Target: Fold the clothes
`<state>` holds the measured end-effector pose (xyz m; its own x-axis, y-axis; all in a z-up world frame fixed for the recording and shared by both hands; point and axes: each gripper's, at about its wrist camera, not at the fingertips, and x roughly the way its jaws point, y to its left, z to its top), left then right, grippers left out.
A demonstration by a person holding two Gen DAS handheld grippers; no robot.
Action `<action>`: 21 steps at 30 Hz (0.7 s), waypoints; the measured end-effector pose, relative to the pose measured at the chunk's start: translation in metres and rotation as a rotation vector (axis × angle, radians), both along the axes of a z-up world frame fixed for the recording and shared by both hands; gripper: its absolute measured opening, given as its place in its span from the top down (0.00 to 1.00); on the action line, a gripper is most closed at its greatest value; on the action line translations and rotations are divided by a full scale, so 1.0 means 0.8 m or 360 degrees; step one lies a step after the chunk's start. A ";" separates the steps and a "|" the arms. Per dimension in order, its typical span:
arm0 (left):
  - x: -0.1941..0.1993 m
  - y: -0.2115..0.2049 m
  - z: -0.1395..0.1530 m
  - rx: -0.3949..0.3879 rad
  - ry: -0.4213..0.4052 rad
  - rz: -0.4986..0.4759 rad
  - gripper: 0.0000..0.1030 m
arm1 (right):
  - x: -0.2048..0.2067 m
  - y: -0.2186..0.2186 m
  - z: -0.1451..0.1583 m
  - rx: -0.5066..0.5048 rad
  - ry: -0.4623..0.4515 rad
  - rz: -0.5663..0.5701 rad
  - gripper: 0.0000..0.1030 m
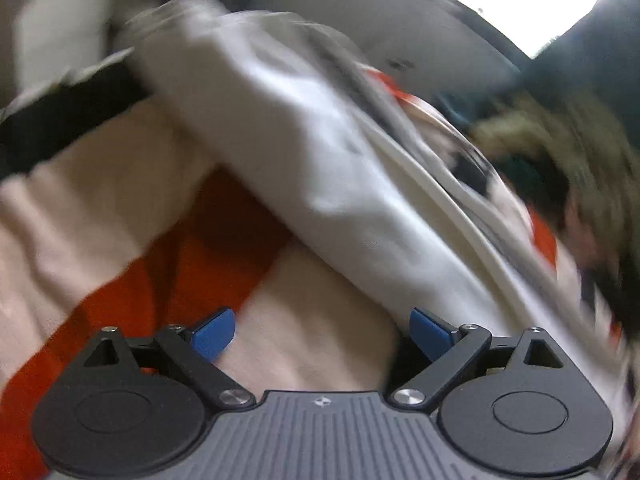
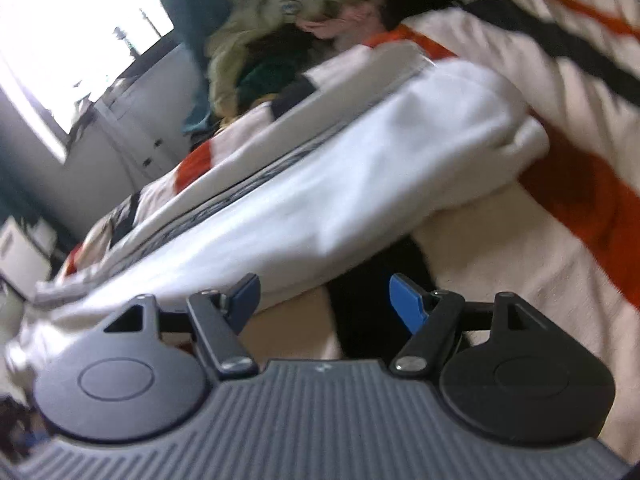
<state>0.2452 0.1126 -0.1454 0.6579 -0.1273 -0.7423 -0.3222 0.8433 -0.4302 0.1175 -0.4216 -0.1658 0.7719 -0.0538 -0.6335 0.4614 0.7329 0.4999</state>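
Observation:
A white garment (image 1: 320, 152) with a grey printed band lies folded into a long strip across a cream, orange and black striped blanket (image 1: 100, 216). In the left wrist view my left gripper (image 1: 322, 330) stands open just short of the strip's near end, blue pads wide apart with only blanket between them. The right wrist view shows the same white garment (image 2: 352, 168) running from lower left to upper right. My right gripper (image 2: 326, 300) is open at its near edge, nothing between the pads. Both views are blurred.
A heap of other clothes (image 2: 276, 12), olive fur trim and dark green among them, lies on the blanket beyond the white garment. A bright window (image 2: 80, 32) and pale furniture (image 2: 132, 128) stand at the left of the right wrist view.

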 end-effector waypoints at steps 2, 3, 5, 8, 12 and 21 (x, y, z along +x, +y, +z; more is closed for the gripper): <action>0.014 0.038 -0.012 -0.0140 0.0003 0.0144 0.07 | 0.000 -0.028 -0.017 0.0123 -0.0027 -0.0092 0.27; 0.018 0.057 -0.018 -0.0220 -0.0021 0.0218 0.07 | -0.004 -0.044 -0.027 0.0218 -0.0060 -0.0158 0.27; 0.027 0.095 -0.029 -0.0380 -0.0068 0.0367 0.11 | -0.012 -0.072 -0.049 0.0415 -0.0132 -0.0289 0.27; 0.040 0.135 -0.031 -0.0371 -0.0145 0.0513 0.18 | -0.017 -0.100 -0.075 0.0599 -0.0234 -0.0412 0.27; 0.054 0.167 -0.032 -0.0339 -0.0236 0.0595 0.22 | 0.003 -0.109 -0.078 0.0536 -0.0283 -0.0397 0.27; 0.088 0.211 -0.052 -0.0591 -0.0379 0.0692 0.51 | 0.036 -0.138 -0.106 0.0587 -0.0434 -0.0669 0.53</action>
